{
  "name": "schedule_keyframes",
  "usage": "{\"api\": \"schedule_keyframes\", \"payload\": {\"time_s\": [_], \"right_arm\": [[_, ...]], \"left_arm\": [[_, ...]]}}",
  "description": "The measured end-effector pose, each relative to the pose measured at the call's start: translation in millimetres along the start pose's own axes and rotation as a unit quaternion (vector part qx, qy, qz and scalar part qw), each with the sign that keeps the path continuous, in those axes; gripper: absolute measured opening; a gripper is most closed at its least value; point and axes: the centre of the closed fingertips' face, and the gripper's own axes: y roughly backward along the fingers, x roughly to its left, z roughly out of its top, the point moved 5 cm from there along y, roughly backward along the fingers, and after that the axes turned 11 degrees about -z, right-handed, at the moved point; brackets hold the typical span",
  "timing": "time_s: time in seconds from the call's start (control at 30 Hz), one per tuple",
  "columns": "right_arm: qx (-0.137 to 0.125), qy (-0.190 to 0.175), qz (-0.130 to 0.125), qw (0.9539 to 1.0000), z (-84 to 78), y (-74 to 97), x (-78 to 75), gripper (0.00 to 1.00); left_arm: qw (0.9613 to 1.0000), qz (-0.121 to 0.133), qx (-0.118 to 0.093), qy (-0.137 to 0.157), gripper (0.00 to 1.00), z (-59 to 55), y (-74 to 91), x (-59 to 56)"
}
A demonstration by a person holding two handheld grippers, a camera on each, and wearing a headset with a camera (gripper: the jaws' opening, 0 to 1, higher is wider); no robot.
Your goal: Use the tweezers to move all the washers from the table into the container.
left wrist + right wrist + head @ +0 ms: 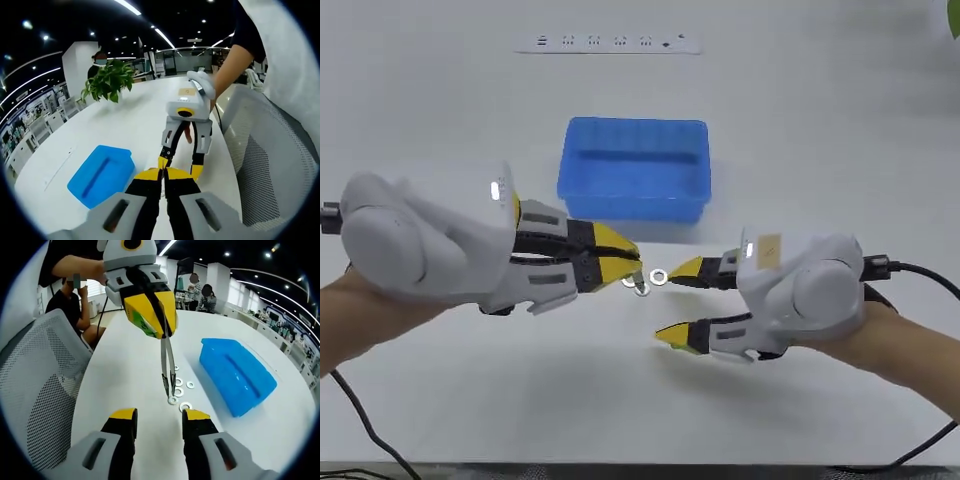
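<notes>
My left gripper [632, 266] is shut on thin metal tweezers [638, 284]. In the right gripper view the tweezers [166, 365] hang from its yellow jaws and their tips meet one washer [172, 400] in a cluster of several washers [178, 391] on the white table. Two washers [658, 277] show between the grippers in the head view. My right gripper [667, 305] faces the left one with its jaws open and nothing between them. The blue container [635, 170] stands just beyond the washers; nothing shows inside it.
A white power strip [608, 42] lies at the table's far edge. A cable [920, 275] trails from the right gripper. A potted plant [107, 82] stands farther along the table, and a mesh chair [40, 385] is beside it.
</notes>
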Motion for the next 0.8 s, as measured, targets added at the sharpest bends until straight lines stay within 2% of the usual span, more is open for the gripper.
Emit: {"api": "schedule_keyframes", "payload": {"time_s": [0.13,0.2,0.33,0.8], "right_arm": [[0.0,-0.006,-0.002,1.0,-1.5,-0.7,-0.3,0.37],[0.003,-0.008,-0.002,1.0,-2.4,-1.2,-0.3,0.37],[0.0,-0.011,-0.003,0.9999,-2.4,-2.2,-1.2,0.37],[-0.001,-0.019,-0.004,0.9998,-3.7,-2.6,-2.2,0.37]], "left_arm": [[1.0,-0.003,0.0,0.0,0.05,-2.1,-1.8,1.1],[0.9999,-0.009,-0.001,0.009,0.05,-3.4,-3.6,1.4],[0.9998,-0.014,0.007,0.01,0.05,-6.6,-6.6,1.4],[0.9999,-0.016,0.007,0.002,0.05,-4.6,-8.2,2.0]]}}
